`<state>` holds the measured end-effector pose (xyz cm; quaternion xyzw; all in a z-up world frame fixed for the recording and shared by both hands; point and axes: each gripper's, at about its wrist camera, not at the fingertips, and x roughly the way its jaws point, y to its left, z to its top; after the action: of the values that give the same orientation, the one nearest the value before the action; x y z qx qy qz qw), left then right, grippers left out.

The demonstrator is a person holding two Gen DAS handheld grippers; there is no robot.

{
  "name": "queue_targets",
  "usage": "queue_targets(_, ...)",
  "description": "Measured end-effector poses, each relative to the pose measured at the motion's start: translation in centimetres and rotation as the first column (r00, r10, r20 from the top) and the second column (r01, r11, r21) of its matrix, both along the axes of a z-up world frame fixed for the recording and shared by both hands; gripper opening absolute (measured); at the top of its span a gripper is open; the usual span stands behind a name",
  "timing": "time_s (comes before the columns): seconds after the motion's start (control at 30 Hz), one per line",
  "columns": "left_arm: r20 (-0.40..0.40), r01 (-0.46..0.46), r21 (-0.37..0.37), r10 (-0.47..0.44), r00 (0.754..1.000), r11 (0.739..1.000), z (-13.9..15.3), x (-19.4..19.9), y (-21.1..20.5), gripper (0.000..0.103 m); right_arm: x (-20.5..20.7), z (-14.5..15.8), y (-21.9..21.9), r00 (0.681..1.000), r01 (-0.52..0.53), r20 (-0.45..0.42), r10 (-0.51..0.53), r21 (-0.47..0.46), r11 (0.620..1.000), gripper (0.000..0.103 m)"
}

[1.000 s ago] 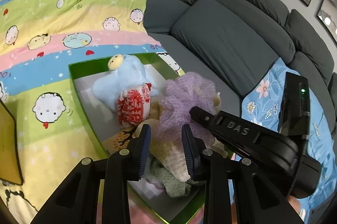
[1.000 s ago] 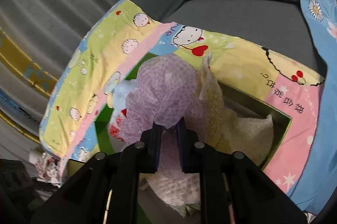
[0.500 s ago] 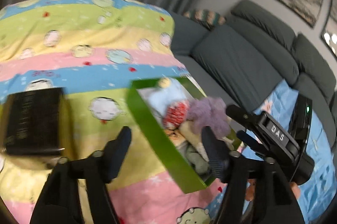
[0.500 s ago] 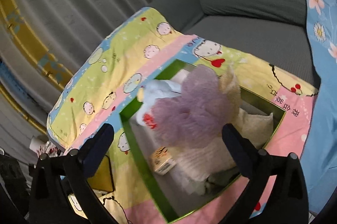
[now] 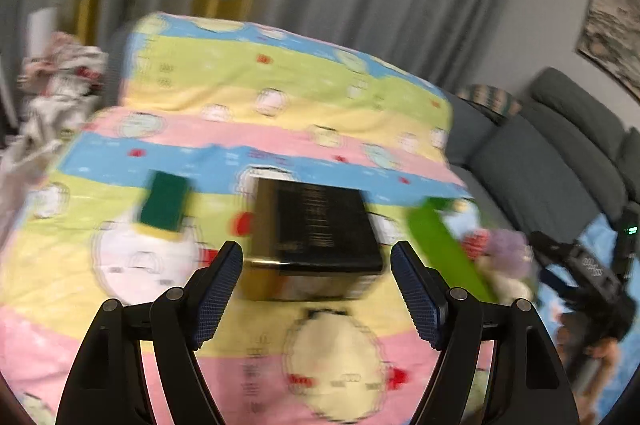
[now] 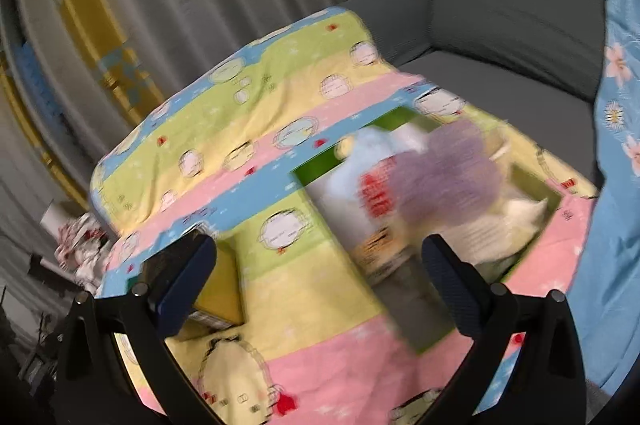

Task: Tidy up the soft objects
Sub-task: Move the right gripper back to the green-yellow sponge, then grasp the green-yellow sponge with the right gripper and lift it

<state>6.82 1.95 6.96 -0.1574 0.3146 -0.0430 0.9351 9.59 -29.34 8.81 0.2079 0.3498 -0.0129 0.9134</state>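
Note:
A green box (image 6: 312,181) sits on the striped cartoon blanket and holds a purple mesh puff (image 6: 444,177), a light blue plush (image 6: 360,153), a red-and-white item and cream towels (image 6: 508,221). The box (image 5: 444,245) also shows at the right of the blurred left wrist view. A green-and-yellow sponge (image 5: 166,205) lies on the blanket to the left. My left gripper (image 5: 316,293) is open and empty, above a black box (image 5: 314,225). My right gripper (image 6: 320,277) is open and empty, pulled back from the green box.
The blanket (image 5: 280,97) covers a wide surface. A grey sofa (image 6: 512,5) stands behind, with a blue floral cloth (image 6: 616,145) at the right. Crumpled white fabric (image 5: 44,93) lies at the far left. Grey curtains hang behind.
My right gripper let go of the purple puff in the green box, opened wide and drew back. My left gripper opened and swung left, from the green box to over the black box.

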Motion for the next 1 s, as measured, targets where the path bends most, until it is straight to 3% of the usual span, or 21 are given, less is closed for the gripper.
queue_targets(0.23, -0.040, -0.165, -0.012, 0.164, 0.986, 0.986, -3.4, -2.2, 6.9, 0.077, 0.7, 0.6, 9.5, 0.973, -0.228, -0.029, 0.228, 0.013, 0.974, 0.102)
queue_targets(0.33, -0.049, -0.225, -0.023, 0.223, 0.974, 0.974, -4.6, -3.1, 9.5, 0.077, 1.2, 0.7, 14.7, 0.932, -0.356, -0.052, 0.358, 0.040, 0.934, 0.102)
queue_targets(0.53, -0.092, -0.330, -0.027, 0.327, 0.941, 0.944, -7.6, -4.0, 14.3, 0.077, 4.5, -0.1, 27.4, 0.796, -0.582, -0.146, 0.587, 0.075, 0.809, 0.102)
queue_targets(0.73, -0.149, -0.350, -0.056, 0.338, 0.929, 0.935, -9.7, -3.9, 16.5, 0.077, 10.0, -4.3, 37.2, 0.709, -0.637, -0.322, 0.627, 0.090, 0.766, 0.093)
queue_targets(0.87, -0.161, -0.350, -0.063, 0.337, 0.928, 0.935, -10.2, -3.9, 17.2, 0.077, 13.7, -7.6, 41.1, 0.727, -0.605, -0.424, 0.540, -0.026, 0.796, 0.092)
queue_targets(1.0, -0.182, -0.376, -0.072, 0.359, 0.916, 0.924, -10.6, -3.9, 18.2, 0.077, 16.1, -10.0, 42.5, 0.715, -0.605, -0.485, 0.503, -0.070, 0.793, 0.089)
